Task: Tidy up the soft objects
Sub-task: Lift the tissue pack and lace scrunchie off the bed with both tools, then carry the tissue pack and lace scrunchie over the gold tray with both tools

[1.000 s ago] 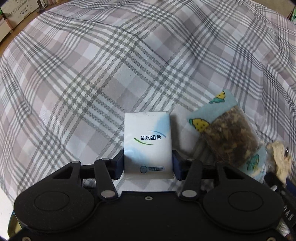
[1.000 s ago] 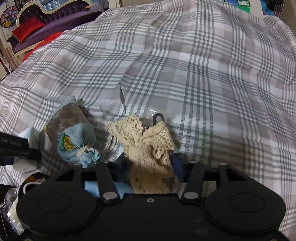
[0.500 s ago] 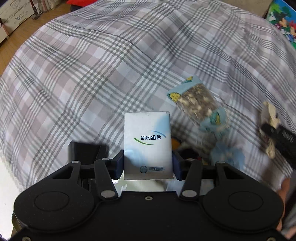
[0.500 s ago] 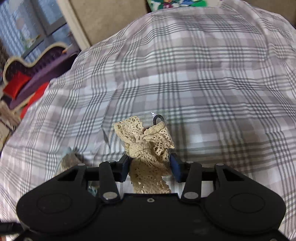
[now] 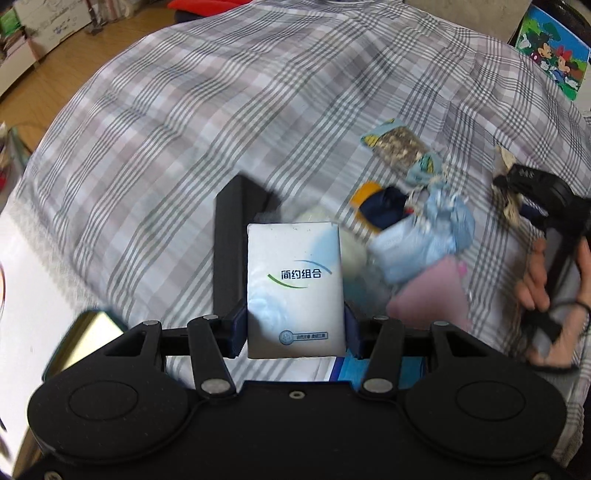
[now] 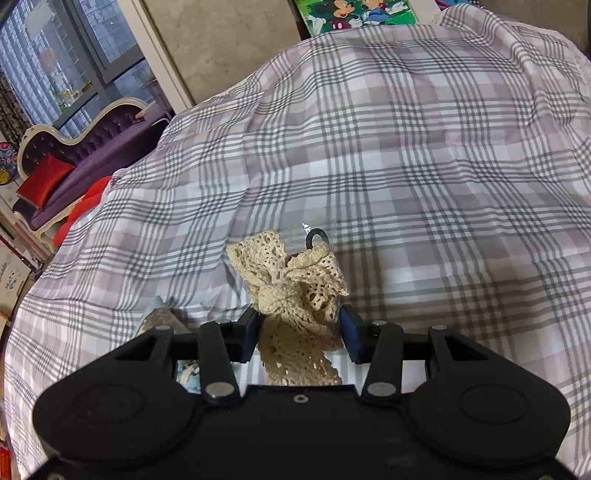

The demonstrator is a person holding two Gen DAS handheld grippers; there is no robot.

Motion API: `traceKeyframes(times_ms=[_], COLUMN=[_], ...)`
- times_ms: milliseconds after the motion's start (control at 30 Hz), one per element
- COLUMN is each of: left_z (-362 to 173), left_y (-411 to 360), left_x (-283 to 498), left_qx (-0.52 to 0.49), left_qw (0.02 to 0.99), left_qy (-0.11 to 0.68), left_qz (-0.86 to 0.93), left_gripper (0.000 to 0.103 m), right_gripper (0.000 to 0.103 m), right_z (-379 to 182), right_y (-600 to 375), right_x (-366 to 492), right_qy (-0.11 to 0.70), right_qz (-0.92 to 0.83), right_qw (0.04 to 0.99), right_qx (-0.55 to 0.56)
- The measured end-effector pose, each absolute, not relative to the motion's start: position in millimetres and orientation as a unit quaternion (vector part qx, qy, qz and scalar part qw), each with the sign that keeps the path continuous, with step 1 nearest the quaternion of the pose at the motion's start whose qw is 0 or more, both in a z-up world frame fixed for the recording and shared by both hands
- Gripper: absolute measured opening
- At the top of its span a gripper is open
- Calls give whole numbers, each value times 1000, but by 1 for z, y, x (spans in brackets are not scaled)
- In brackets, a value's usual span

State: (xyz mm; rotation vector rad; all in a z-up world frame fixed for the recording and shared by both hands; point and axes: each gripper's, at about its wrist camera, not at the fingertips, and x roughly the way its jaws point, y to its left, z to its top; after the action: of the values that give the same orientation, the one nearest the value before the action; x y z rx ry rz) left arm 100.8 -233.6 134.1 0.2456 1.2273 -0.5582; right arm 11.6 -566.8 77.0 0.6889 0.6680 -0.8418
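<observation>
My left gripper [image 5: 295,334] is shut on a white tissue pack [image 5: 294,290] with blue and green print, held above the checked bedcover [image 5: 184,129]. My right gripper [image 6: 299,334] is shut on a cream lace bow [image 6: 291,284] with a small dark ring at its top. From the left wrist view the right gripper [image 5: 502,181] shows at the far right with a hand on its handle. Between them lies a pile of soft things: a blue patterned pouch of dried bits [image 5: 400,147], a light blue cloth [image 5: 439,229], a pink cloth [image 5: 430,291] and a navy and orange item [image 5: 380,206].
A black upright box [image 5: 232,251] stands just behind the tissue pack. White sheets [image 5: 33,295] lie at the lower left. A purple sofa with red cushions [image 6: 66,166] and a window stand beyond the bed's left edge, and a cartoon picture [image 6: 354,14] leans at the back.
My left gripper has risen and pulled back with the tissue pack, bringing the black box and the pile into view. The right gripper lifted and rolled with the lace bow.
</observation>
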Motion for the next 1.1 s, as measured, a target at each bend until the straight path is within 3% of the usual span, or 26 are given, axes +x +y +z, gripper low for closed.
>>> traceKeyframes(times_ms=[533,933,1100], left_z=[91,59,47], left_y=[-59,4,16], left_x=[55,59,63], left_qx=[18,-29,-39], left_qw=[808,817,820], left_qy=[577,574,570], left_qz=[-117,-46,-32], left_gripper=[50,50,50], right_gripper=[45,45,45], right_z=[110,148,140], right_y=[-475,-328,-261], right_x=[-27,-75,-68], right_qy=[217,254,323], right_qz=[-324,-138,-34], right_qw=[898,947,938], right_qx=[205,140,124])
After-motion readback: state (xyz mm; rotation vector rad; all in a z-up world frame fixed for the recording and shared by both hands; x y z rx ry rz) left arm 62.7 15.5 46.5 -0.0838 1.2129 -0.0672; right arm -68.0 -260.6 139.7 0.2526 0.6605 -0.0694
